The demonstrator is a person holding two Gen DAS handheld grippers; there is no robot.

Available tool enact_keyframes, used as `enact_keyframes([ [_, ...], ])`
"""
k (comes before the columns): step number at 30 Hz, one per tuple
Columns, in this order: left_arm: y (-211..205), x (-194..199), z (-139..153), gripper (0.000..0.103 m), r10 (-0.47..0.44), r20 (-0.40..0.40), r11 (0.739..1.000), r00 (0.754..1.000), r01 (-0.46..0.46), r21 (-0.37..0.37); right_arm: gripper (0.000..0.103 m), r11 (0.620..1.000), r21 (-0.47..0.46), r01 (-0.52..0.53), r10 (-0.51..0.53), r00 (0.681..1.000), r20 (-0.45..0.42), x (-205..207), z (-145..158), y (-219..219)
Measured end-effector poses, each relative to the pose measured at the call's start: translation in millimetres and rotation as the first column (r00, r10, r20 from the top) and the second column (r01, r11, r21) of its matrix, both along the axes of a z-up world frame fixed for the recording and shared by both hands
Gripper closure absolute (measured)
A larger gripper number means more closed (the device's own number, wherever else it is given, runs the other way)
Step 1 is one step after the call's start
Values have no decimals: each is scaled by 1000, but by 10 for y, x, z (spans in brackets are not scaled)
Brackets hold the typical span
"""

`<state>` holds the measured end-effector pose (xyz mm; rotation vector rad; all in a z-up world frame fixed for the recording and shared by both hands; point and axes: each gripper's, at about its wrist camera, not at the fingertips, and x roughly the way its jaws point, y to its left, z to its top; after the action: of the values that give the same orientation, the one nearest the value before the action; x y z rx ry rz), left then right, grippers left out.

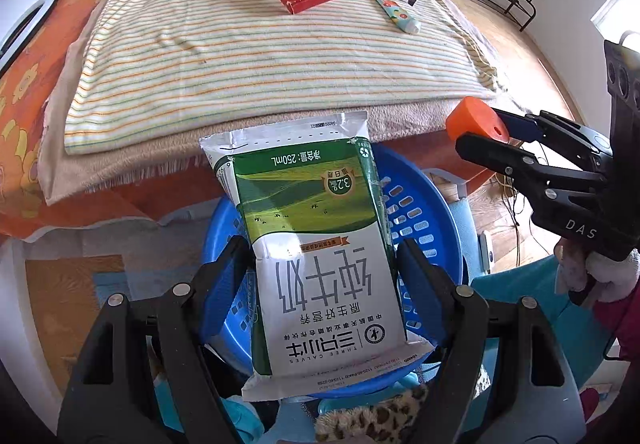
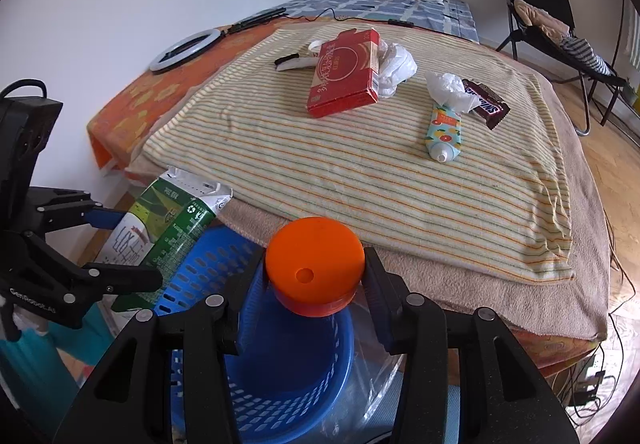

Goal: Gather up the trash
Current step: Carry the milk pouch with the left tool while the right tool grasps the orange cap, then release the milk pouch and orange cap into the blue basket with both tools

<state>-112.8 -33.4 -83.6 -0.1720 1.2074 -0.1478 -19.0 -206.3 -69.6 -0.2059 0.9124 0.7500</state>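
The milk carton [image 1: 320, 256] is a flattened white-and-green pack with a printed meadow, large dark characters and a crumpled sealed top; it hangs upside down to the left camera, pinched at its sides by the blue pads of the left gripper [image 1: 326, 276], directly above the blue slotted basket [image 1: 424, 204]. Just beside it, the right gripper [image 2: 316, 284] clamps a round orange cap [image 2: 315, 264] with a small hole in its face, also over the basket's rim. Past the basket lies the bed's striped cloth [image 2: 320, 180], where more litter remains: a red flat box [image 2: 346, 72], crumpled white tissue [image 2: 396, 64], a second wad of tissue [image 2: 448, 90] touching a fruit-patterned tube [image 2: 444, 130], and a dark chocolate bar wrapper [image 2: 486, 102] just beside them.
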Motion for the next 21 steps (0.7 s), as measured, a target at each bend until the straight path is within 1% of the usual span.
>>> enact_keyframes([
  [6,-160,-100,-247,25,-33,-48,999,998,34,20,58,1000,-19,-19,19,999,-30,-191,-165,-14],
  [11,-192,-115,-417,25,-35,-82,999,996,37,19,58,999,-39,-35,33,998,-49,-289,-299,-1],
  [21,-174,-132,-634,25,-38,-124,999,992,42,26,58,995,-78,-64,58,995,-83,-379,-554,34],
])
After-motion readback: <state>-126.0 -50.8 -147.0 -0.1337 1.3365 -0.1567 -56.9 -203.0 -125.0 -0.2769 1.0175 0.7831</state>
